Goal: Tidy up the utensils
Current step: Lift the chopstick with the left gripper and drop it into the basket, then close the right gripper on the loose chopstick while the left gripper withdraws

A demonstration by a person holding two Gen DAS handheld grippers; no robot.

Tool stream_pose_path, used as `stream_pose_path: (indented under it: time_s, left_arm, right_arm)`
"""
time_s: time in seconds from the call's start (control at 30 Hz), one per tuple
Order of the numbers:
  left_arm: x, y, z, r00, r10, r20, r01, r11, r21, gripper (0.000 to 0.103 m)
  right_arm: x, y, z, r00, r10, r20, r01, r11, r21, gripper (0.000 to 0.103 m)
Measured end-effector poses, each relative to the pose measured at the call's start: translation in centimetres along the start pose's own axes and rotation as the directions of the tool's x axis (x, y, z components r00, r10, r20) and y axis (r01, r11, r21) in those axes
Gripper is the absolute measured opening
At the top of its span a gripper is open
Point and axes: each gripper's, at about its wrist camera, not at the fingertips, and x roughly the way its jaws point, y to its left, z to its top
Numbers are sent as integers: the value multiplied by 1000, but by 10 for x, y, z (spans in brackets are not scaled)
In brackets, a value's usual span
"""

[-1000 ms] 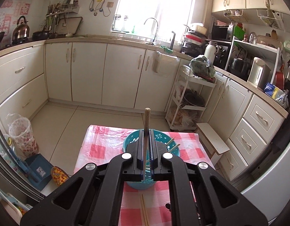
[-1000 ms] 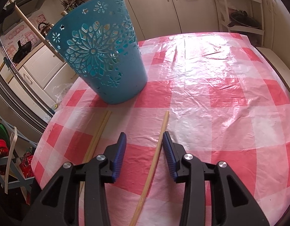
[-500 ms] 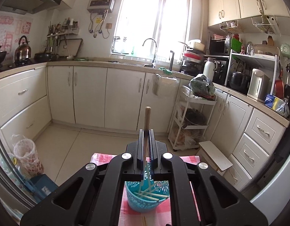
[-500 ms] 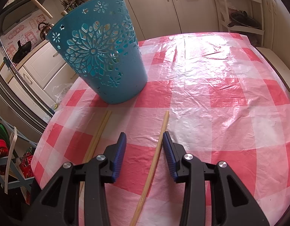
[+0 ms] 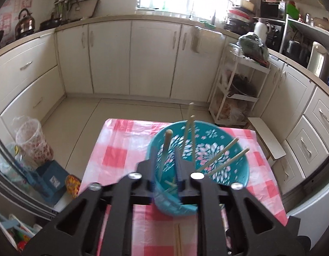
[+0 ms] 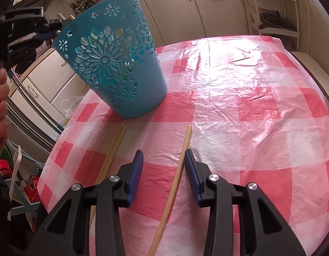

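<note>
left claw (image 5: 168, 160) parted over teal perforated plastic basket (image 5: 224, 162), round-tipped wooden stick (image 5: 165, 149) loose between its fingers, standing in basket, right claw (image 6: 163, 166) apart, straddling wooden chopstick (image 6: 177, 177) lying on pink-checked worktop (image 6: 250, 111), chopstick pair (image 6: 113, 151) at 9 o'clock

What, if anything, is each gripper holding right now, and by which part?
Nothing. The left gripper is open, jaws apart around a wooden stick standing in the blue basket; the right gripper is open astride a chopstick on the table.
</note>
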Motion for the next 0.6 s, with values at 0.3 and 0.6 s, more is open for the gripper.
stream_pose_path:
  time_s: [0.3, 0.6]
  left_arm:
    - [-25, 74, -79, 991, 136, 18, -132, 981, -143, 76]
    - [33, 96, -139, 970, 188, -153, -206, 972, -111, 76]
  right_arm:
    - [-9, -13, -3, 1000, -6, 20, 4, 998, 58, 40]
    - [-4, 2, -2, 989, -147, 17, 148, 989, -11, 30]
